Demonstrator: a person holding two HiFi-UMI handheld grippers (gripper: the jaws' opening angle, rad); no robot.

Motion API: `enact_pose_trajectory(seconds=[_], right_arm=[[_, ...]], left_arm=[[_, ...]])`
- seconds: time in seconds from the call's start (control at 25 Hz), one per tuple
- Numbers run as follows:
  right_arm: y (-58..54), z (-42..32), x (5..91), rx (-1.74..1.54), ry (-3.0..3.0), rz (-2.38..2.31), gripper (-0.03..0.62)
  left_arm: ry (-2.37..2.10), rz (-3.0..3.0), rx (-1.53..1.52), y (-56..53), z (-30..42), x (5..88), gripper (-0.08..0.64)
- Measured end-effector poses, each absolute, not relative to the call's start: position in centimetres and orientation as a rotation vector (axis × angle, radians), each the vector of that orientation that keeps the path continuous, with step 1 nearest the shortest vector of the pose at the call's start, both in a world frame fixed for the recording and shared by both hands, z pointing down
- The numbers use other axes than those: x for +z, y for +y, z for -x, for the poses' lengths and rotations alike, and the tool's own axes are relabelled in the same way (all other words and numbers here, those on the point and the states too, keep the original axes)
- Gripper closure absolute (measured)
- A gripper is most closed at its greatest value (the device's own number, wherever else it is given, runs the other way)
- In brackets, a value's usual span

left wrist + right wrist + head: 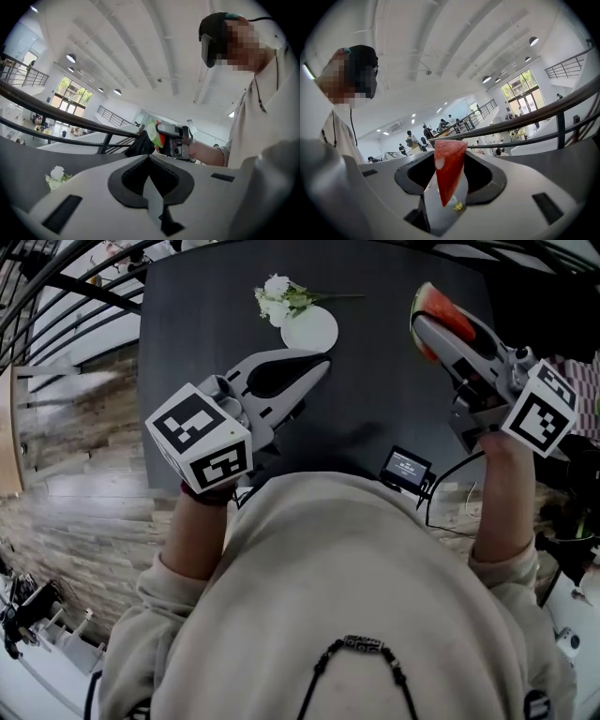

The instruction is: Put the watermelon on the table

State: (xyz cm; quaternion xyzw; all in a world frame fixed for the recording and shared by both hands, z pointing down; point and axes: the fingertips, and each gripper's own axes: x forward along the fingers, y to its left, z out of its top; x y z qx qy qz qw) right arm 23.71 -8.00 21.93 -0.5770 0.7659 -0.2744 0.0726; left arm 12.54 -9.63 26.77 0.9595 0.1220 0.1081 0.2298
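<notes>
Watermelon (448, 176) lies along right tongs (450, 151) (tip inward).

White flower sprig with green leaves (281, 298) lying against far rim of round white plate (312, 332). Small black screen device (406, 468) nearer, well apart. Grey wood-plank floor (75, 474) left; black metal railing (80, 287) beyond.

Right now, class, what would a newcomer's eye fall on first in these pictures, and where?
The red watermelon slice clamped in the right gripper, above the right side of the dark table. Next, the white flowers beside a white plate at its far edge, beyond the shut, empty left gripper.
</notes>
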Motion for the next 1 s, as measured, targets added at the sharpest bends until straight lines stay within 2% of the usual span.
enact_pose_trajectory(seconds=[0.64,1.0], right_arm=[[-13.3,-21.9,27.0,-0.961,2.508,1.669,0.393],[-16.5,-21.5,32.6,-1.077,2.585,1.646,0.393]], left_arm=[[0.03,-2.581,0.247,-12.2,-7.9,30.3,0.557],[-0.116,-2.571,0.185,-13.2,-5.8,31.5,0.557]])
